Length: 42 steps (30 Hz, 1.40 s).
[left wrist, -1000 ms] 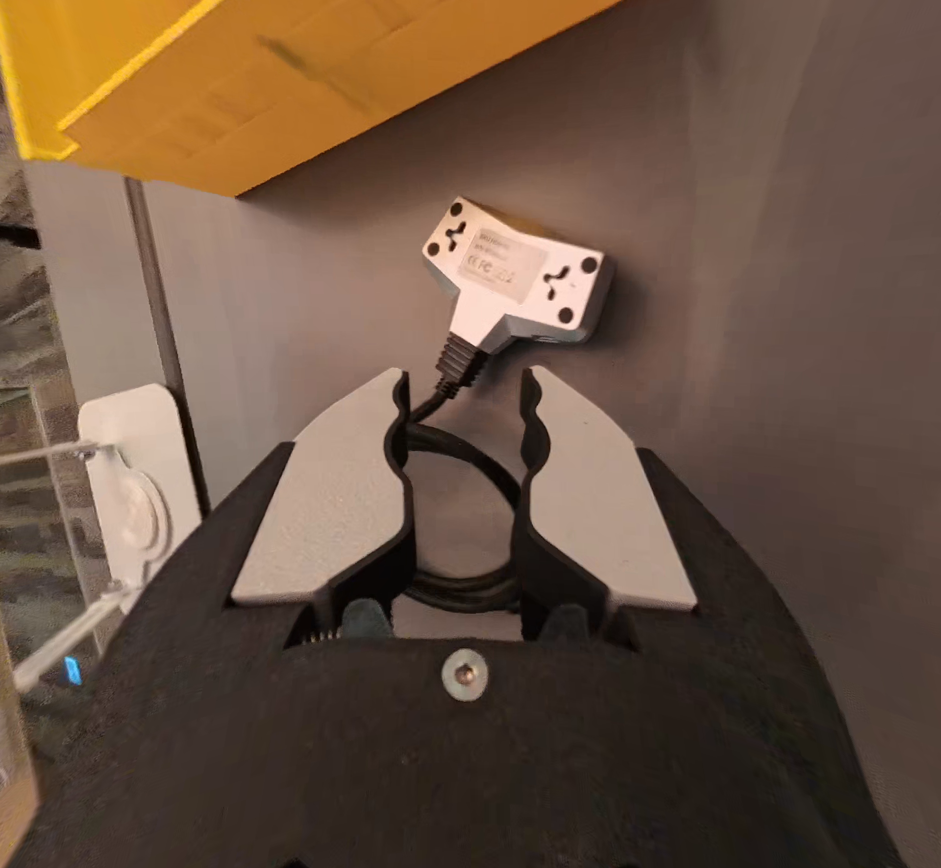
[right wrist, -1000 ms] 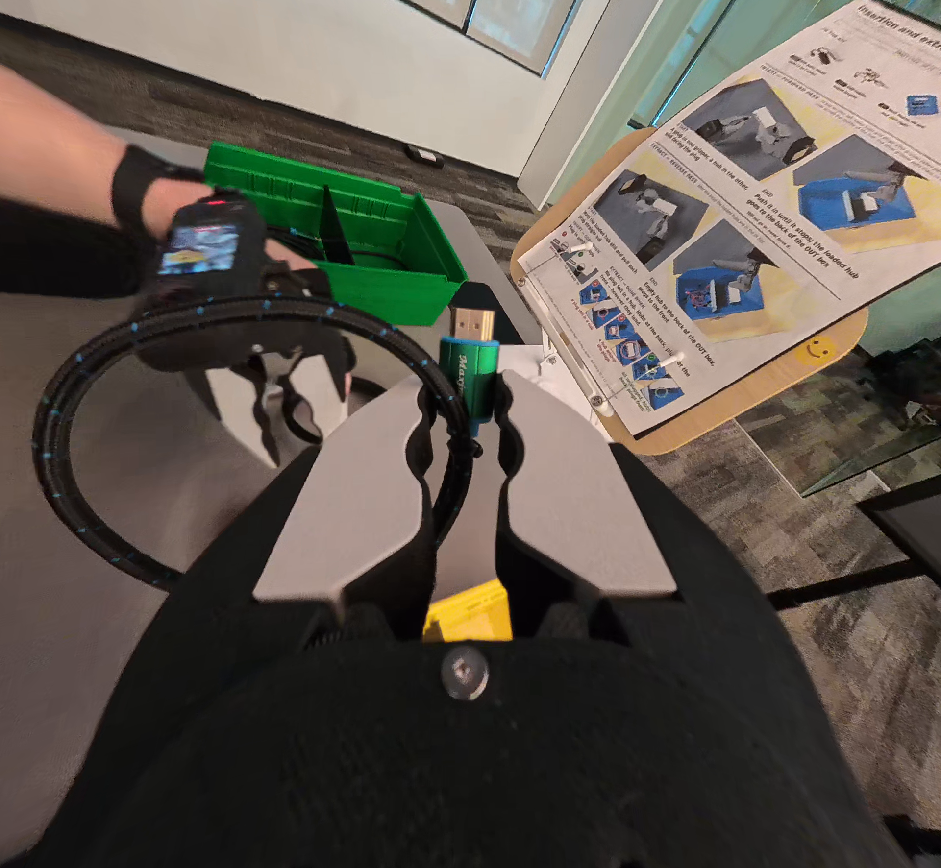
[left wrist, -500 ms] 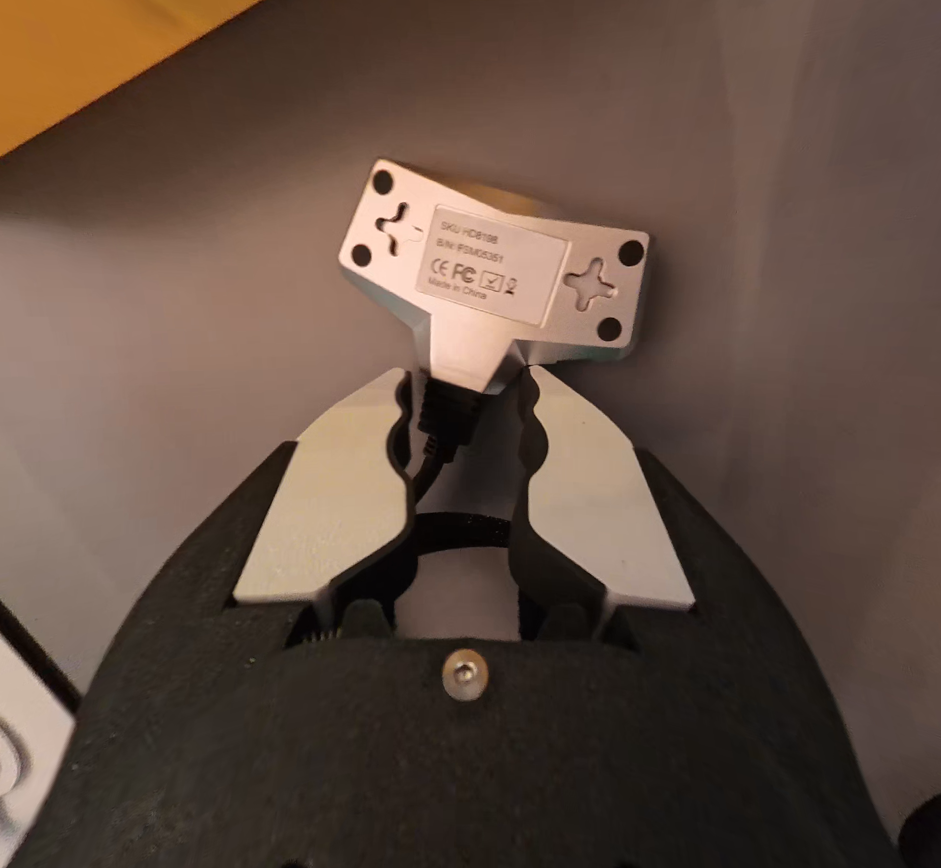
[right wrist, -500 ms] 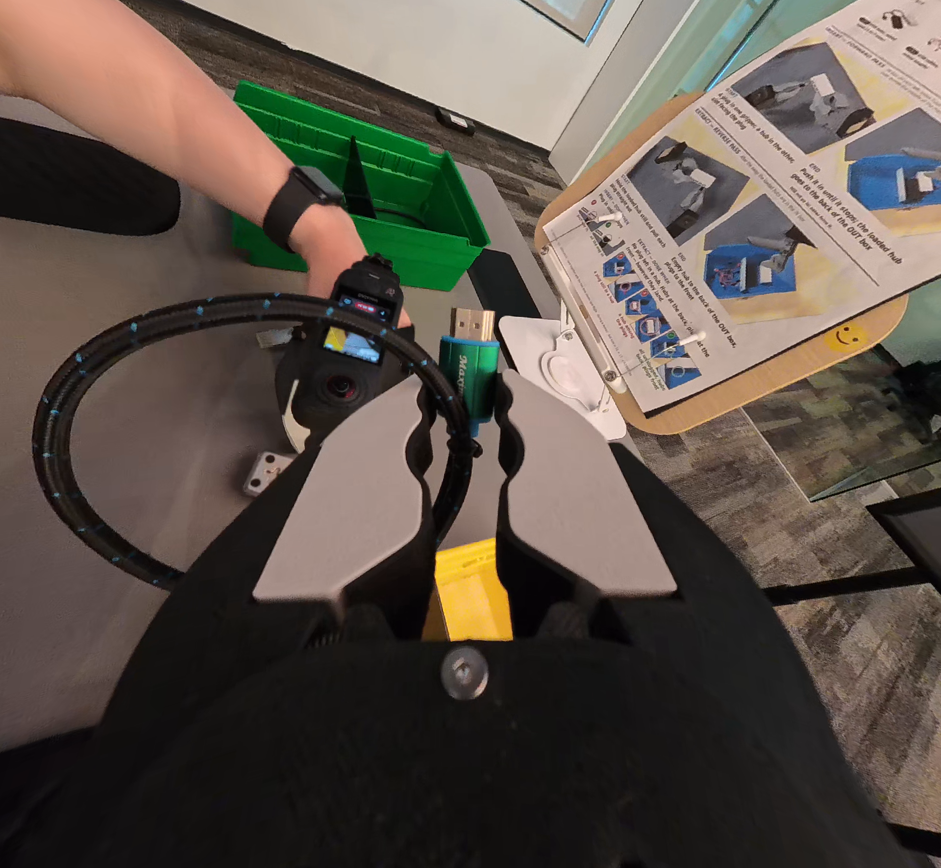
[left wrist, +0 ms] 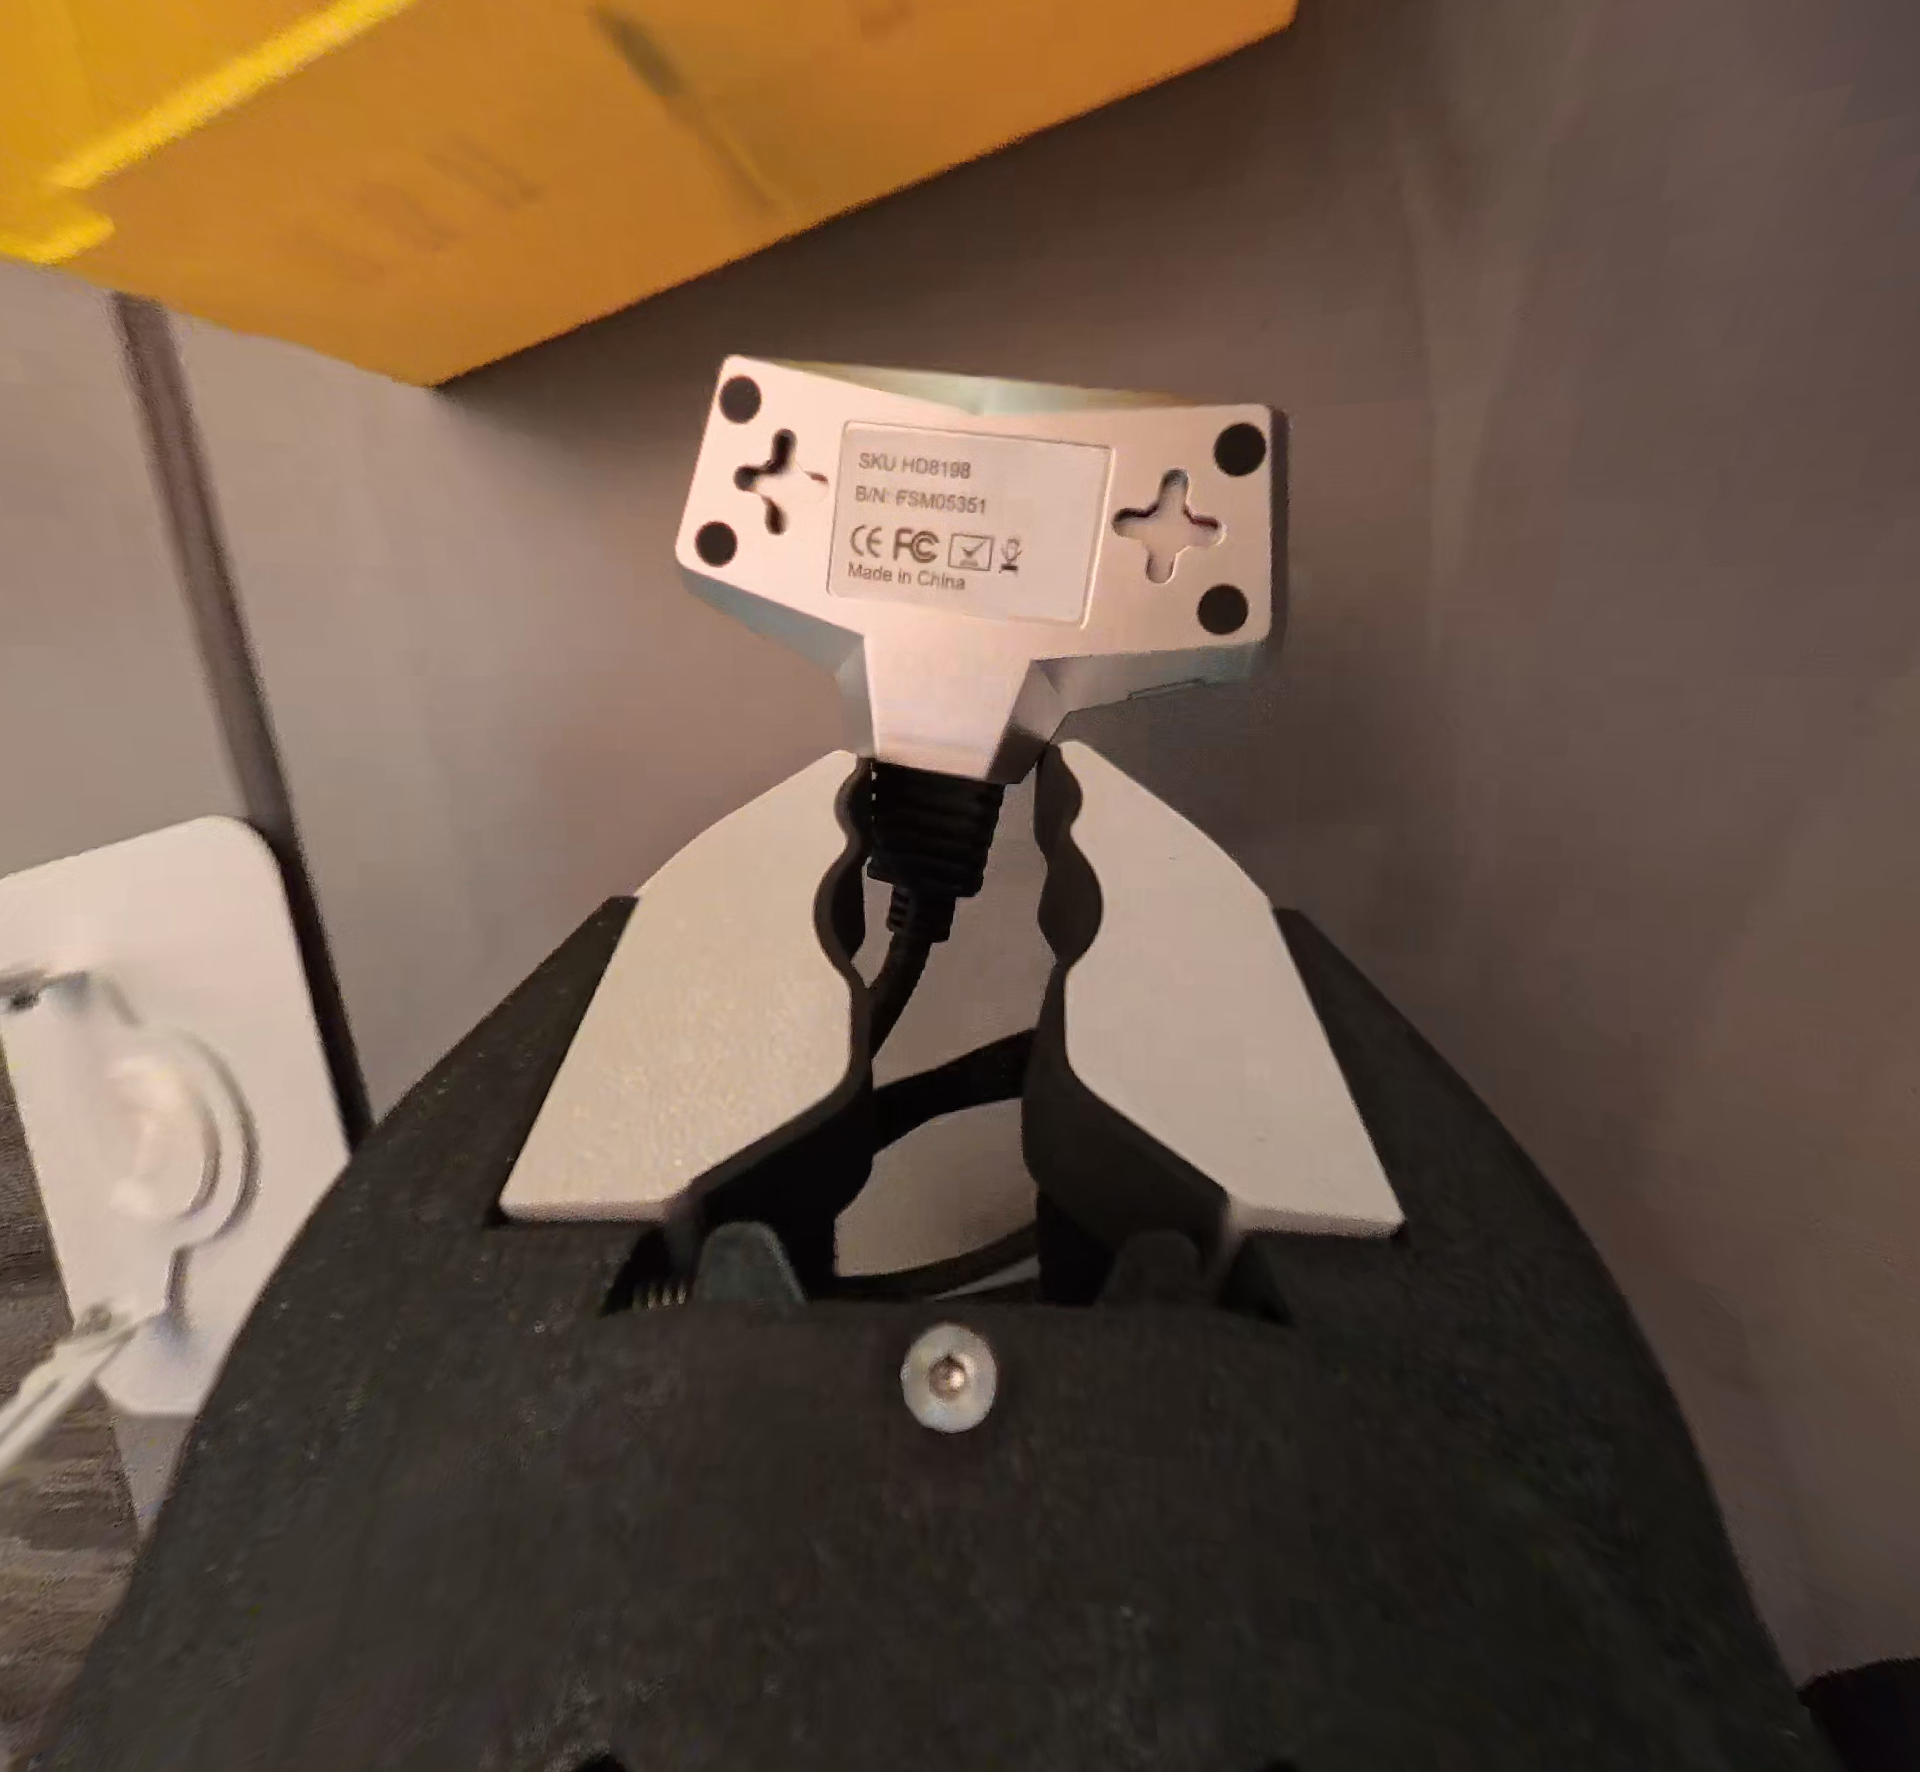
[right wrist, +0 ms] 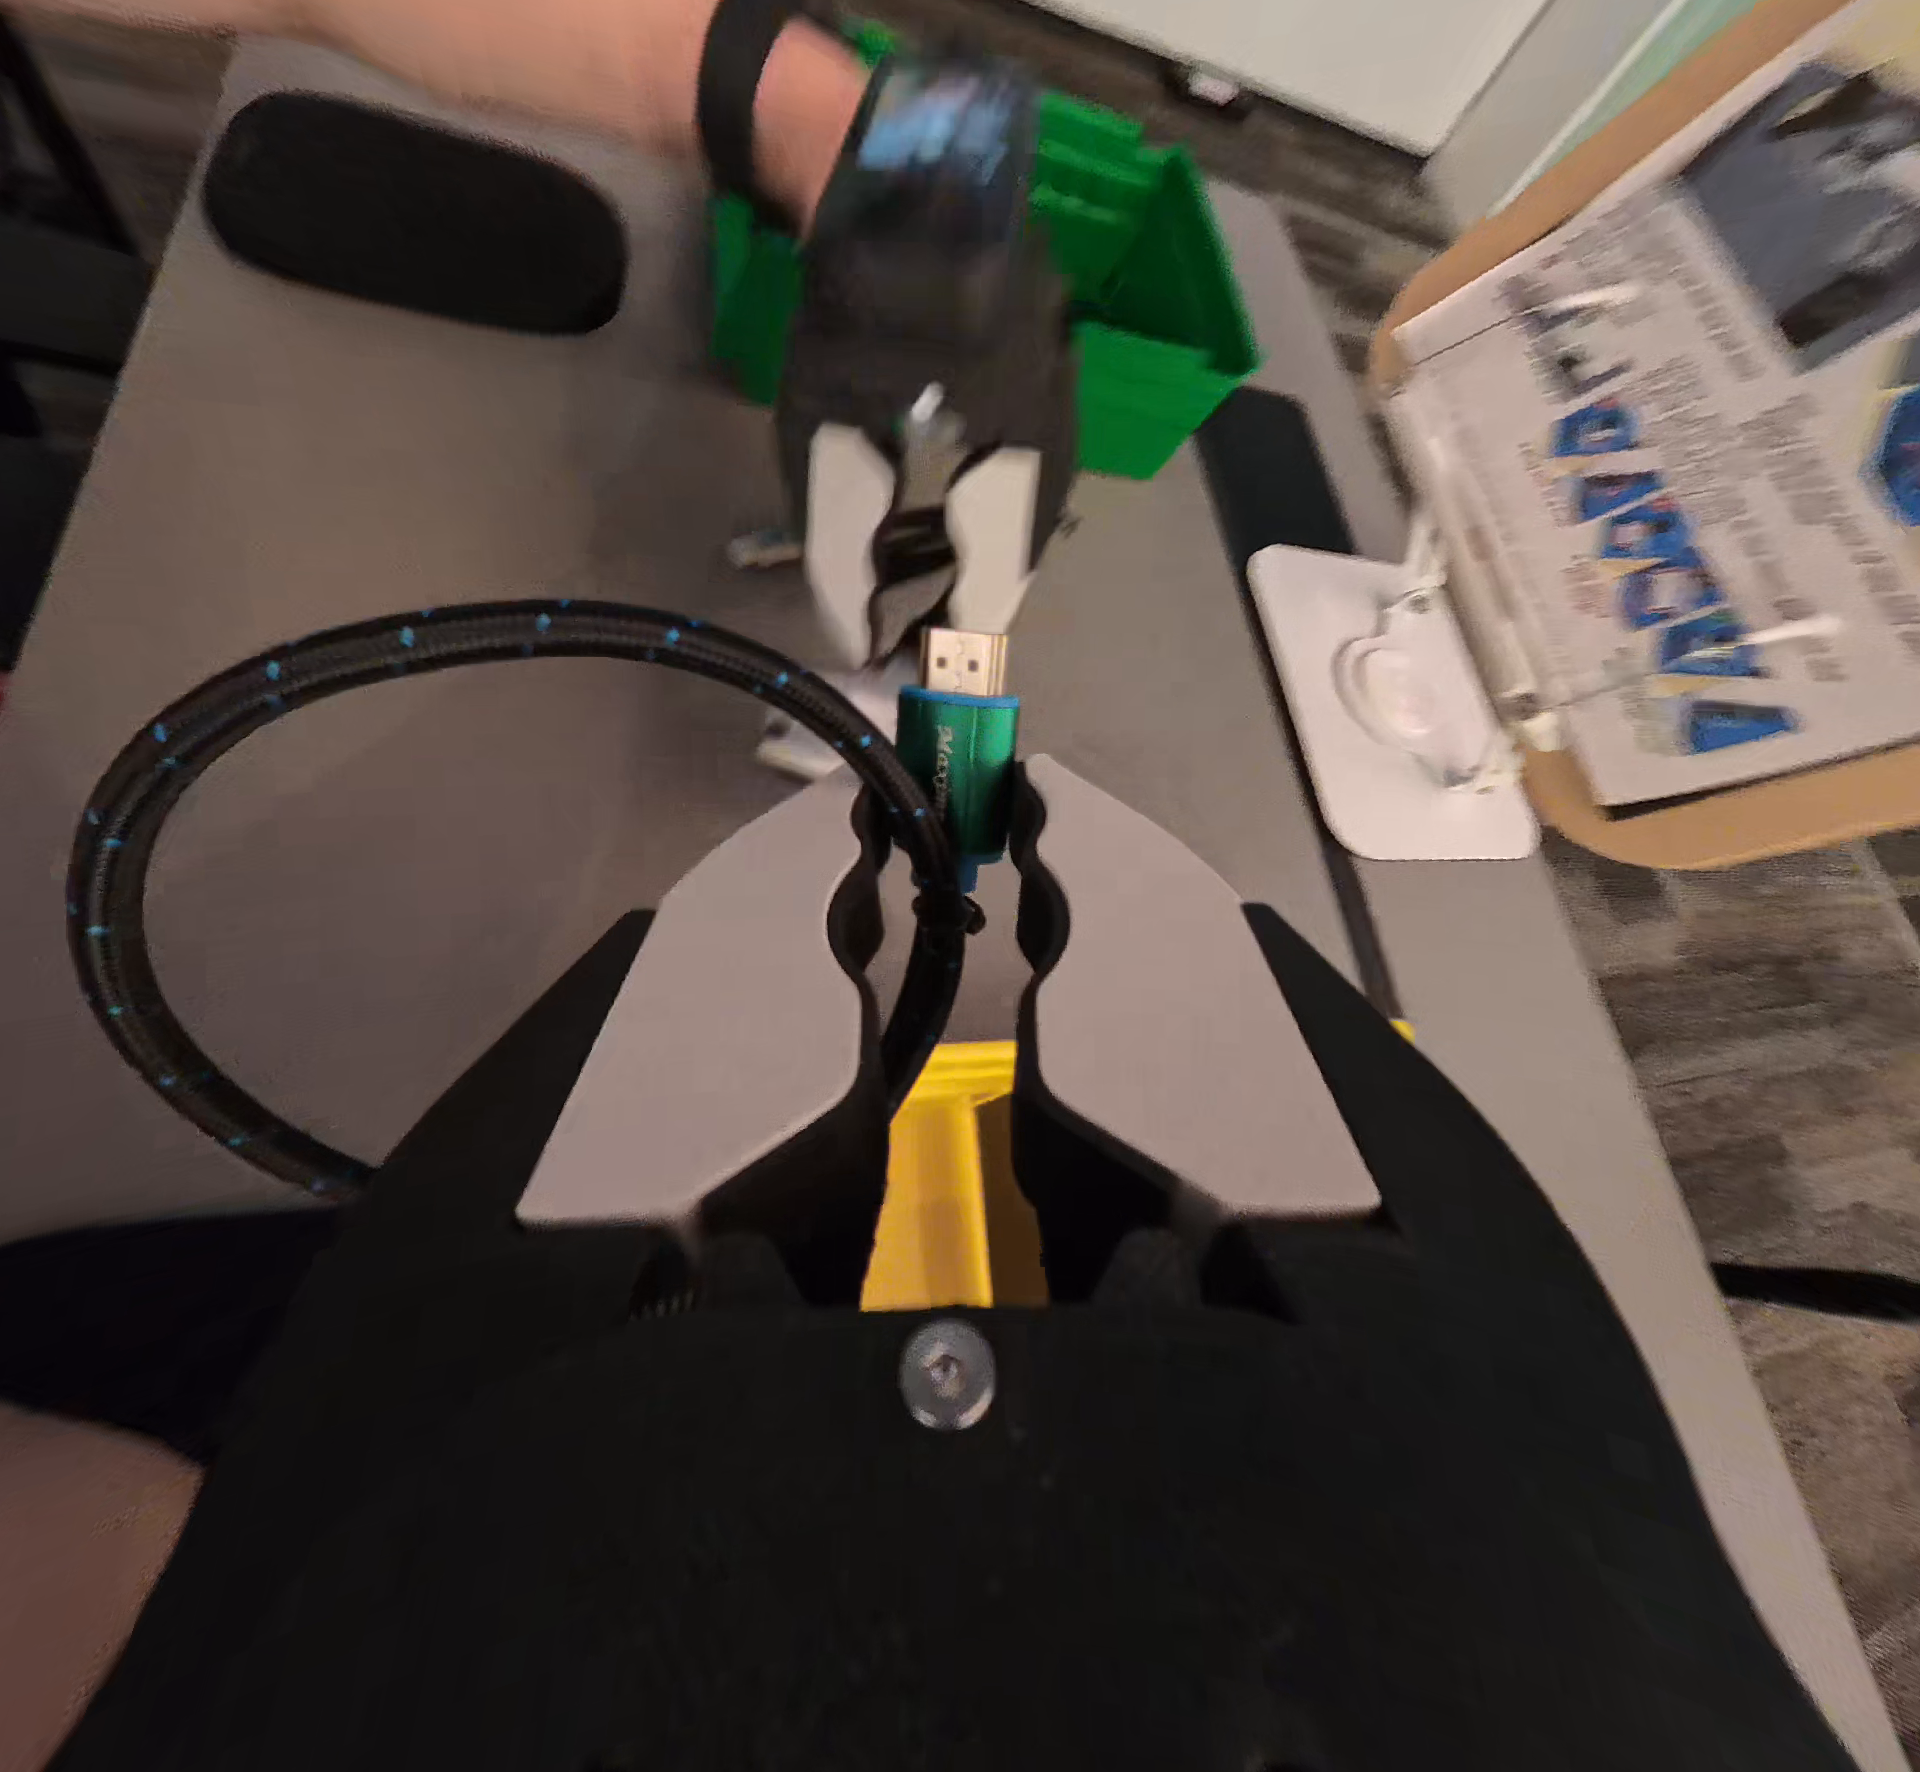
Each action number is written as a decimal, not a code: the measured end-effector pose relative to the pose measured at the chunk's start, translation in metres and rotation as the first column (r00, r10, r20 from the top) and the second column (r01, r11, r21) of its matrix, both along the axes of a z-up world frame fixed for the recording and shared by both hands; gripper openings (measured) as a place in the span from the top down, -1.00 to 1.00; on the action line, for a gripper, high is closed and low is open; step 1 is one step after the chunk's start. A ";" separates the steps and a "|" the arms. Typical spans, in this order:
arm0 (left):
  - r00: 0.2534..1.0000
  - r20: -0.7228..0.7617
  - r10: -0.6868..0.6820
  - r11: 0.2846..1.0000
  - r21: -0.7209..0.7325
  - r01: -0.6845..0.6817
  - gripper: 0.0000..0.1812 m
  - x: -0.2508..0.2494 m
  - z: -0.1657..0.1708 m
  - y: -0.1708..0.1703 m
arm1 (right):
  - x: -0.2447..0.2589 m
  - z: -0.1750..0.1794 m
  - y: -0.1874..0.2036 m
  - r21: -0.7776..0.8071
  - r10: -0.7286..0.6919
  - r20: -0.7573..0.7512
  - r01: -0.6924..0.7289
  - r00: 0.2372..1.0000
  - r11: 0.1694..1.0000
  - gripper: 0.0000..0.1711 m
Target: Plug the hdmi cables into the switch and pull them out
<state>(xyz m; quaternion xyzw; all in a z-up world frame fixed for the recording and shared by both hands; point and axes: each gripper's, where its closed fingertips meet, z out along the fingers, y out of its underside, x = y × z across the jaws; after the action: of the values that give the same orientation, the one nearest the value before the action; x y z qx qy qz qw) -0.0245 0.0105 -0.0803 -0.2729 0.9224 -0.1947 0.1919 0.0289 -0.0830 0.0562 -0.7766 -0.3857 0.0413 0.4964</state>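
The silver HDMI switch [left wrist: 977, 517] faces me underside up, with a label and cross-shaped mounting slots. My left gripper [left wrist: 951, 766] is shut on its neck, where the black strain relief and cable [left wrist: 914, 901] come out. My right gripper [right wrist: 940, 787] is shut on a green-blue HDMI plug [right wrist: 956, 766], its gold connector [right wrist: 964, 662] sticking out past the fingertips. The plug's black braided cable [right wrist: 312, 673] loops to the left. In the right wrist view the left gripper [right wrist: 914, 579] hangs blurred just beyond the plug, fingers pointing down toward it.
A yellow bin [left wrist: 520, 112] stands just behind the switch and also shows under my right gripper [right wrist: 935, 1182]. A green bin [right wrist: 1143, 351] stands at the far side of the grey table. An instruction board [right wrist: 1662, 496] on a white base [right wrist: 1382, 714] is at the right. A black pad [right wrist: 416, 216] lies far left. Spacing between my two grippers at the tips: around 20 centimetres.
My left gripper advanced onto the switch, narrowed around its neck and raised it. In the right wrist view the left gripper moved closer to the held plug.
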 end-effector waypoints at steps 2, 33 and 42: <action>0.996 0.066 0.052 0.997 -0.067 -0.047 0.67 -0.006 0.026 0.010 | -0.013 -0.023 -0.001 -0.111 0.077 0.019 -0.075 0.997 0.991 0.76; 0.881 0.468 0.076 0.863 -0.473 0.177 0.70 -0.125 0.147 0.001 | -0.069 -0.185 0.071 -0.687 0.069 0.173 0.070 0.983 0.723 0.67; 0.920 0.388 -0.052 0.839 -0.483 0.251 0.70 -0.113 0.128 -0.033 | -0.132 0.029 0.044 0.397 0.277 0.146 -0.313 0.950 0.863 0.29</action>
<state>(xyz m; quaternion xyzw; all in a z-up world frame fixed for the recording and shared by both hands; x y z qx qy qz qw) -0.1379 -0.0224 0.0473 -0.1992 0.8021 -0.4995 0.2596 -0.1032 -0.0393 0.0852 -0.5861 -0.5202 0.0012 0.6213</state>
